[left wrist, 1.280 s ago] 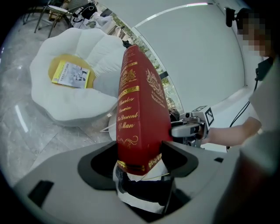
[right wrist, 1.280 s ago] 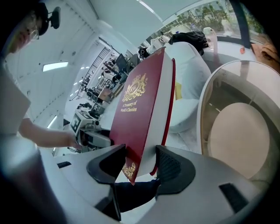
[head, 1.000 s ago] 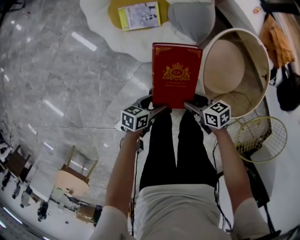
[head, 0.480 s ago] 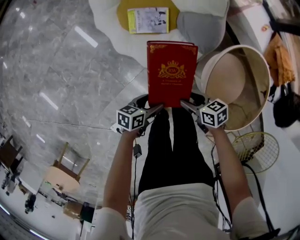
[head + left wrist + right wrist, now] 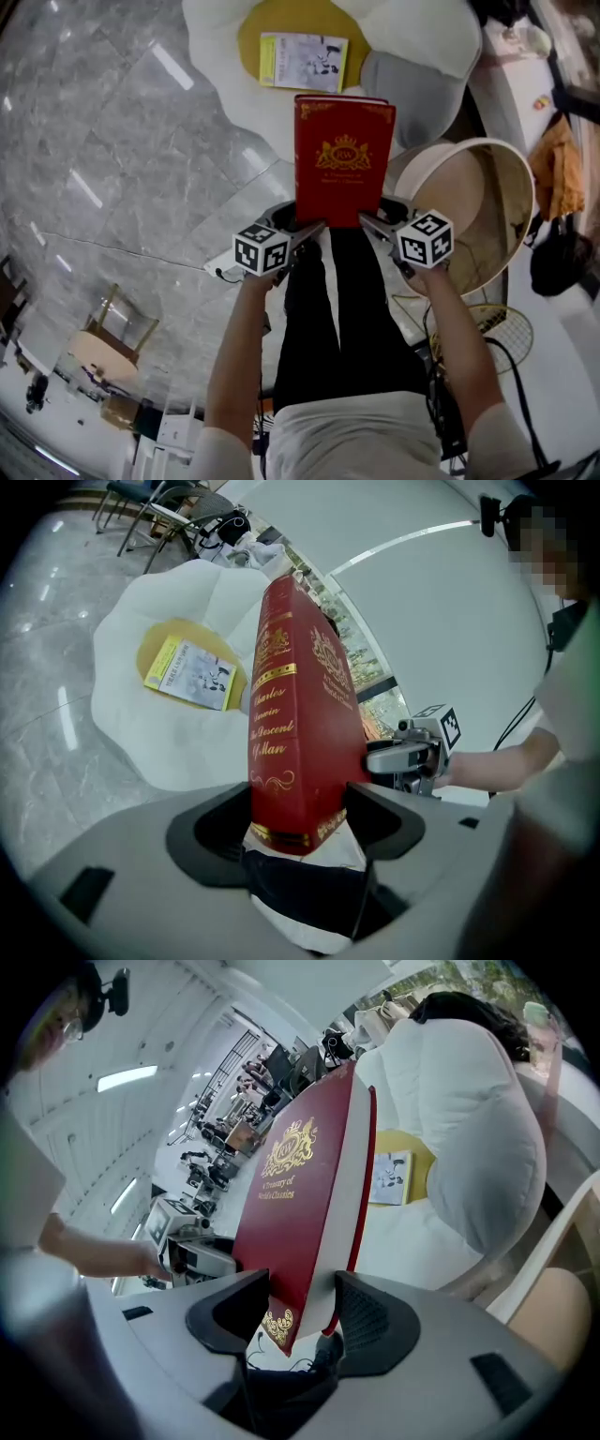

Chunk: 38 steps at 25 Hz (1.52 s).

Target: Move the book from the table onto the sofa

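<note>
**Book closing in on the sofa**

Since the earlier frames the sofa [image 5: 220,89] has been sliding nearer in the head view, and the round table [image 5: 511,202] has been dropping away to the right. The book [image 5: 344,159] is now hanging with its far end over the sofa's white edge, touching nothing but the tools.

The left tool [image 5: 307,229] is clamping the near corner on the spine side, and the right tool [image 5: 373,223] is clamping the near corner on the page-edge side. Each has its jaws pressing on cover and pages, with nothing else between them. Two grips at the same end are probably keeping a heavy hardback from twisting, and they are leaving the far end free to land first. The cover is facing up and the book is tilting slightly away from the person.

Gold lettering is showing on the red cloth. The spine is reading "Darwin" and "The Descent of Man"; the front is carrying a crowned crest above "A Treasury of World's Classics".

A yellow-edged booklet [image 5: 302,62] is lying on the sofa's yellow centre, its print too small to read, with a grey cushion [image 5: 412,84] beside it — so the open white seat nearer the person looks like the likelier landing spot.
</note>
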{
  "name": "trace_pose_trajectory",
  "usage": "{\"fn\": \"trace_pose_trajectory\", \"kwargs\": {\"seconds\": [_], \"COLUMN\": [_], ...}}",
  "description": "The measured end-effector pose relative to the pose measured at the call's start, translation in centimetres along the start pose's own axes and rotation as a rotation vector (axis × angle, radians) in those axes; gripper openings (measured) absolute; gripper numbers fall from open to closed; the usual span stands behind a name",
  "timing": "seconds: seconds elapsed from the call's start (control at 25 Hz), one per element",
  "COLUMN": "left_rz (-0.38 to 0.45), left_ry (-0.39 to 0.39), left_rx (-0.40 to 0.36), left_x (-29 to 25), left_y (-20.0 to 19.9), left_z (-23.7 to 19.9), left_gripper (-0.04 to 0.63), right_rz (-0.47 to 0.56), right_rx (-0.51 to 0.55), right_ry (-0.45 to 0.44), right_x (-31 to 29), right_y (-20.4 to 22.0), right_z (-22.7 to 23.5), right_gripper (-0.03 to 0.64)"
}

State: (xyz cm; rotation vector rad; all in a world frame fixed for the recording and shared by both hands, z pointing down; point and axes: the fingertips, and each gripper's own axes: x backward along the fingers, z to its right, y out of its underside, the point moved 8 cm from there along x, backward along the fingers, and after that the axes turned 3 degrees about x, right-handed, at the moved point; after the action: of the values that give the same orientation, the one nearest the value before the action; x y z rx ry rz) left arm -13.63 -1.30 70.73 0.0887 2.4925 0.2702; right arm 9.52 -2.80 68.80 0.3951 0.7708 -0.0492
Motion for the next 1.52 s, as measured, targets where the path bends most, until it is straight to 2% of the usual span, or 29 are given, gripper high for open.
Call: {"fn": "trace_pose_trajectory", "kwargs": {"seconds": [0.28, 0.76, 1.0, 1.24, 1.52], "left_rz": [0.011, 0.032, 0.008, -0.006, -0.01], "left_ry": [-0.035, -0.051, -0.068, -0.061, -0.058], "left_rx": [0.002, 0.079, 0.071, 0.106, 0.197], "left_x": [-4.1, -9.8, -12.7, -15.6, -17.7], "left_y": [-4.6, -10.1, -12.3, -13.2, -13.3], "left_z": [-3.8, -10.9, -14.3, -17.8, -21.1], "left_gripper": [0.316, 0.316, 0.316, 0.316, 0.318], "right_rz": [-0.043, -0.077, -0.089, -0.095, -0.109], "right_rx": [0.022, 0.049, 0.032, 0.022, 0.006], "right_ry": [-0.023, -0.008, 0.043, 0.133, 0.223], "right_x": [-3.4, -9.4, -12.3, -15.2, -18.1], "right_y": [-4.0, -9.5, -10.4, -10.7, -11.2], "right_z": [6.1, 14.1, 17.7, 20.6, 22.3], "right_gripper": [0.233, 0.233, 0.233, 0.23, 0.225]}}
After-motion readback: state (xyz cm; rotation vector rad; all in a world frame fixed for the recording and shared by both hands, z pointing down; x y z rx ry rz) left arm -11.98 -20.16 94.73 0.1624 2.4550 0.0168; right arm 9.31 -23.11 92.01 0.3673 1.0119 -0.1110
